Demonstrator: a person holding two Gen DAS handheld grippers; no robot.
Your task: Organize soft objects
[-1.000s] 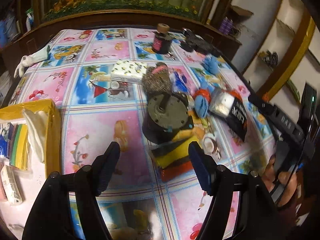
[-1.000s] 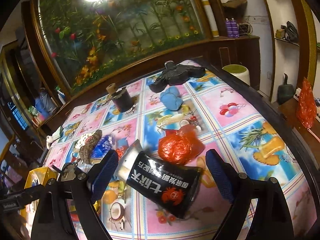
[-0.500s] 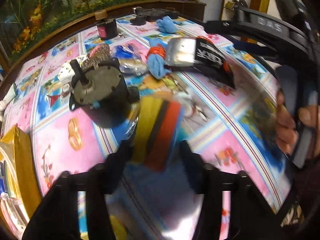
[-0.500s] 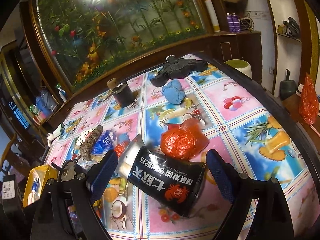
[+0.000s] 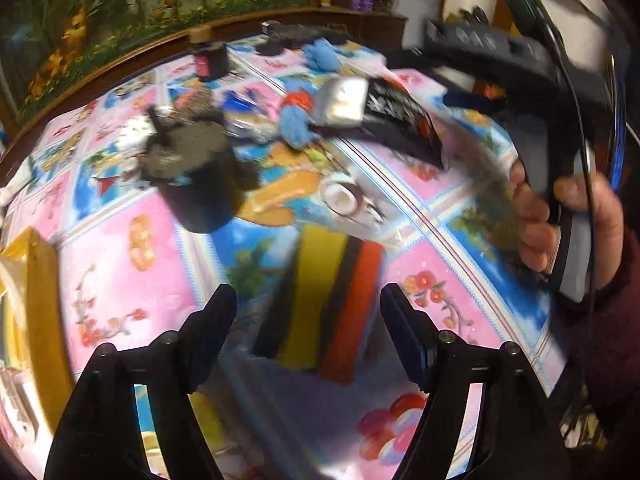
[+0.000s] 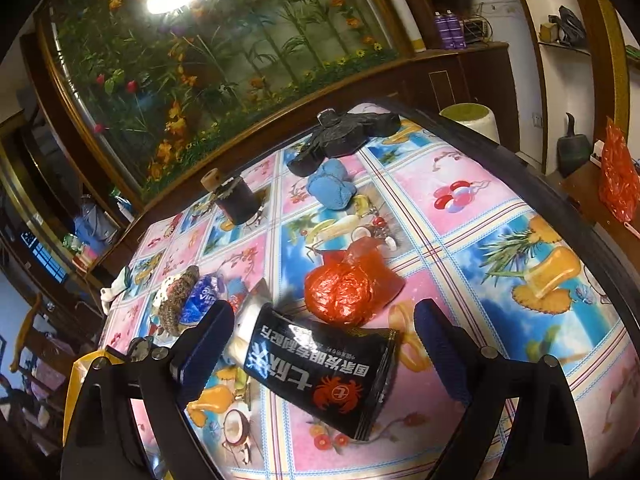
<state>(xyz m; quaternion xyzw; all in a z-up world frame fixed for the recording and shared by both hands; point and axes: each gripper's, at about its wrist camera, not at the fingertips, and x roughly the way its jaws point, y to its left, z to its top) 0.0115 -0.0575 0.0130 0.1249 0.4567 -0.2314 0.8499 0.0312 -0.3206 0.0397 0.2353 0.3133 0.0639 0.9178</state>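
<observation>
A stack of yellow, black and orange sponges [image 5: 320, 300] lies on the patterned tablecloth [image 5: 132, 284], between the fingers of my open left gripper [image 5: 308, 320]; touch cannot be told through the blur. My open right gripper [image 6: 320, 344] hovers around a black snack bag with a crab logo [image 6: 316, 372]. The bag also shows in the left wrist view [image 5: 384, 116]. A crumpled orange plastic bag [image 6: 344, 292] lies just beyond it. A blue cloth [image 6: 332, 188] lies farther back. A brown knitted item [image 6: 176, 300] lies at the left.
A dark grey motor [image 5: 192, 176] stands beyond the sponges. A dark jar [image 6: 236, 200] and a black object [image 6: 344, 136] stand at the far side. A yellow box [image 5: 32, 292] stands at the left edge. The right hand [image 5: 568, 224] is close by.
My left gripper has swung right and closed in on the sponge stack, which now sits between its fingers. The right gripper has barely moved over the snack bag.
</observation>
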